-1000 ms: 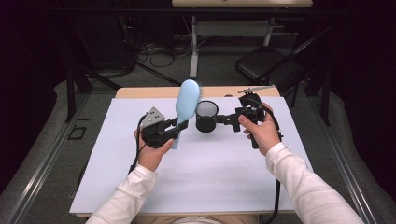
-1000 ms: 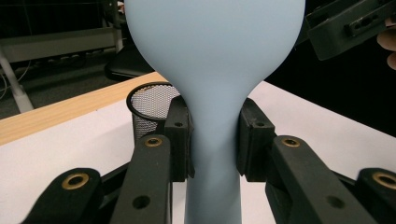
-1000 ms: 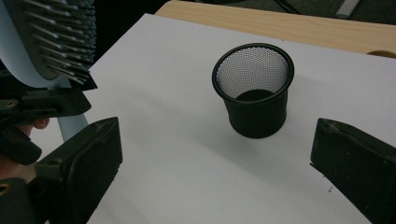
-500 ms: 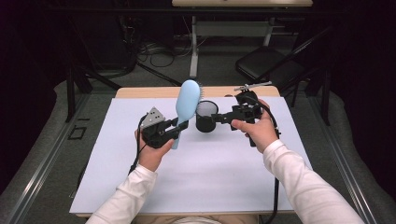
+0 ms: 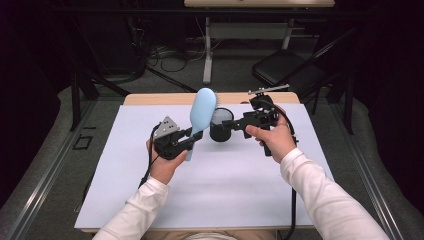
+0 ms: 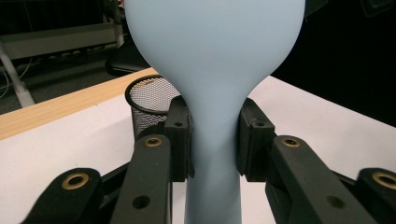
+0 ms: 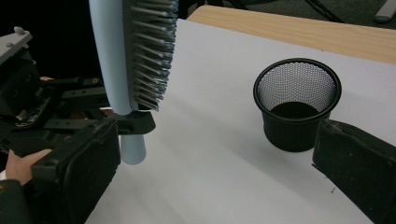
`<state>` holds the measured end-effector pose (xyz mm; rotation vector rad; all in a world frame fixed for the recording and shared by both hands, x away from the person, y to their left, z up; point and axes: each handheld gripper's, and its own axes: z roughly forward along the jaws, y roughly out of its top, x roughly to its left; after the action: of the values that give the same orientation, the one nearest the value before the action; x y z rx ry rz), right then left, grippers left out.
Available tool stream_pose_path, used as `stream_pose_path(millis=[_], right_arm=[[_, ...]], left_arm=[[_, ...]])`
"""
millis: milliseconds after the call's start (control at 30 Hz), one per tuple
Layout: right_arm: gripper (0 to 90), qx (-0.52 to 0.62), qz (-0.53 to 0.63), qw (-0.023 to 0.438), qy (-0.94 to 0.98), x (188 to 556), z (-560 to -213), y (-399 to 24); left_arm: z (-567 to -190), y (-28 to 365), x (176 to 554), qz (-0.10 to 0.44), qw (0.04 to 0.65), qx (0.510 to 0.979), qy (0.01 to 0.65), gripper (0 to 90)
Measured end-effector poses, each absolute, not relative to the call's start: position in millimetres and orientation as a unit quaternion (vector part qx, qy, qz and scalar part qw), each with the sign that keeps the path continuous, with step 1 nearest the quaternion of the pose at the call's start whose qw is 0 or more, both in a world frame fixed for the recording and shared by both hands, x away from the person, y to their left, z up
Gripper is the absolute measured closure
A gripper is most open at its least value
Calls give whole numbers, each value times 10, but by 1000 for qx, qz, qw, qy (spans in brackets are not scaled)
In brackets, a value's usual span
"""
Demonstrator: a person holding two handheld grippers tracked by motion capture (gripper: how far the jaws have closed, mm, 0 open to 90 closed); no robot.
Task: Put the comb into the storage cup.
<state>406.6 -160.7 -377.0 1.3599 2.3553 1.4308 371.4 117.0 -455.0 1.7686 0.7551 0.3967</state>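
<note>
Pale blue hairbrush: smooth oval back, grey bristles on the far side, held upright with head up, neck clamped between the left gripper jaws and the handle end sticking out below them. Black wire-mesh cup: round, upright, open top, empty as far as the right gripper view shows, standing on the white sheet just beside the brush head on its bristle side. Cup sits ahead of the right gripper, whose jaws are spread wide and not touching it; from the left gripper it's partly hidden behind the brush neck.
</note>
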Motion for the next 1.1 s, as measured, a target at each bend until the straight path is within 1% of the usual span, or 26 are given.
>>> stream_pose_path(millis=[500, 600, 1100], right_arm=[[20, 433, 469, 29, 770, 4063, -3754, -1542], [39, 433, 473, 29, 767, 4060, -3747, -1529], [71, 429, 483, 27, 763, 4096, -3731, -1408]], left_arm=[[-4648, 1037, 3690, 165, 539, 767, 306, 698], [-4678, 1000, 3679, 161, 538, 769, 304, 698], [-4715, 945, 3653, 162, 535, 774, 298, 698]])
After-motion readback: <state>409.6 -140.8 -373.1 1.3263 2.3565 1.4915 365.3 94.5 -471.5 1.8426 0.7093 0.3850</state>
